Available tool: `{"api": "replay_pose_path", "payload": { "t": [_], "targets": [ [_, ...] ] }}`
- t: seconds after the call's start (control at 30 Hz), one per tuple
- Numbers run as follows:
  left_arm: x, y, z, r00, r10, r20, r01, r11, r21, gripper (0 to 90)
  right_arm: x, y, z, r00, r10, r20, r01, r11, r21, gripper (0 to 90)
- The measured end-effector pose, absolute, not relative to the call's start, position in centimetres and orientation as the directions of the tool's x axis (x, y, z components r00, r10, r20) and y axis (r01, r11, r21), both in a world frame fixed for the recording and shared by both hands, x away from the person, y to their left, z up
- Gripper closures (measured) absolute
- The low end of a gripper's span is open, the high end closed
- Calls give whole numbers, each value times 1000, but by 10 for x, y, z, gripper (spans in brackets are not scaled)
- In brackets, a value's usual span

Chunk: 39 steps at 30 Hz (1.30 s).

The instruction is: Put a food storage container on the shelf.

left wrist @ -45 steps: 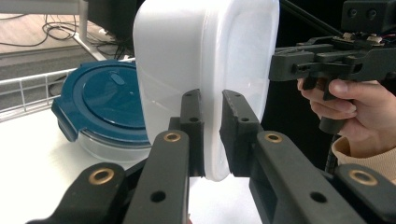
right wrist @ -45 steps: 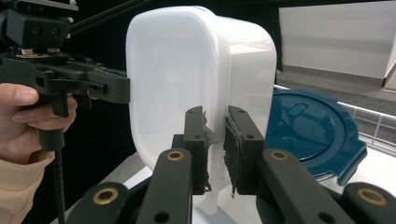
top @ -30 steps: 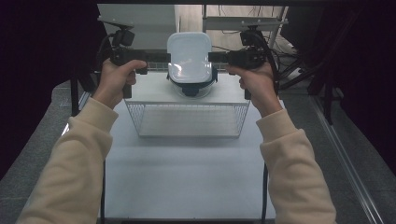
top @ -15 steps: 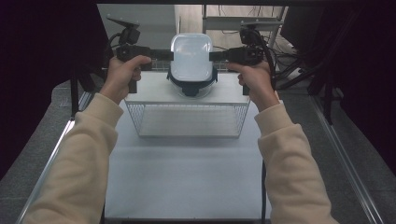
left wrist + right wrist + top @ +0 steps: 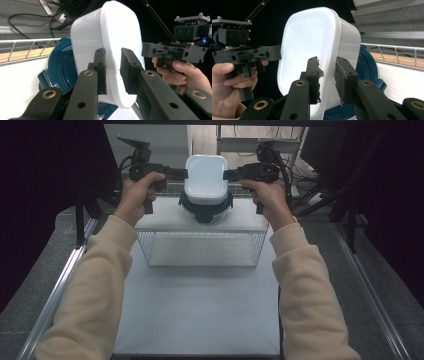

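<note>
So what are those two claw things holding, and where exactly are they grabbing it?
Both hold the white plastic tub. The left gripper pinches the rim on one side, and the right gripper pinches the rim on the opposite side, above the blue dish.

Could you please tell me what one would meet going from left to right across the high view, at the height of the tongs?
Left hand → left tongs → white container → right tongs → right hand.

text: none legible | labels: none | numbers: none (all three views checked)
</note>
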<state>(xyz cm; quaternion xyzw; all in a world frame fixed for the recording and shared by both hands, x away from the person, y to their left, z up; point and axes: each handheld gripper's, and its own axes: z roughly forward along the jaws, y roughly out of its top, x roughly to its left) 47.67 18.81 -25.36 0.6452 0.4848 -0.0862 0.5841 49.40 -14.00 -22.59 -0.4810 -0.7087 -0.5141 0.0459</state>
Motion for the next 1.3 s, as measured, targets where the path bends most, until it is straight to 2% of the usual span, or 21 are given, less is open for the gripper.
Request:
{"api": "replay_pose_path", "payload": {
  "t": [0.5,0.8,0.87,1.0,1.07,1.3],
  "targets": [
    [492,191,-266,464,507,-726,752,209,626,726,515,-137,-234,-454,629,630,786,-49,616,691],
    [496,191,-270,462,499,-733,754,213,621,711,518,-137,-238,-448,631,634,790,-52,610,678],
    [496,188,-271,469,510,-722,752,199,629,667,518,-137,-237,-453,631,630,788,-47,614,662],
    [494,187,-269,493,536,-685,715,199,671,428,515,-133,-236,-480,658,581,751,-34,659,428],
    [491,191,-266,495,539,-682,704,211,678,356,511,-134,-233,-508,664,549,711,-37,703,366],
    [471,202,-260,543,615,-571,642,134,755,272,492,-142,-223,-600,641,478,630,11,777,304]
  ]
}}
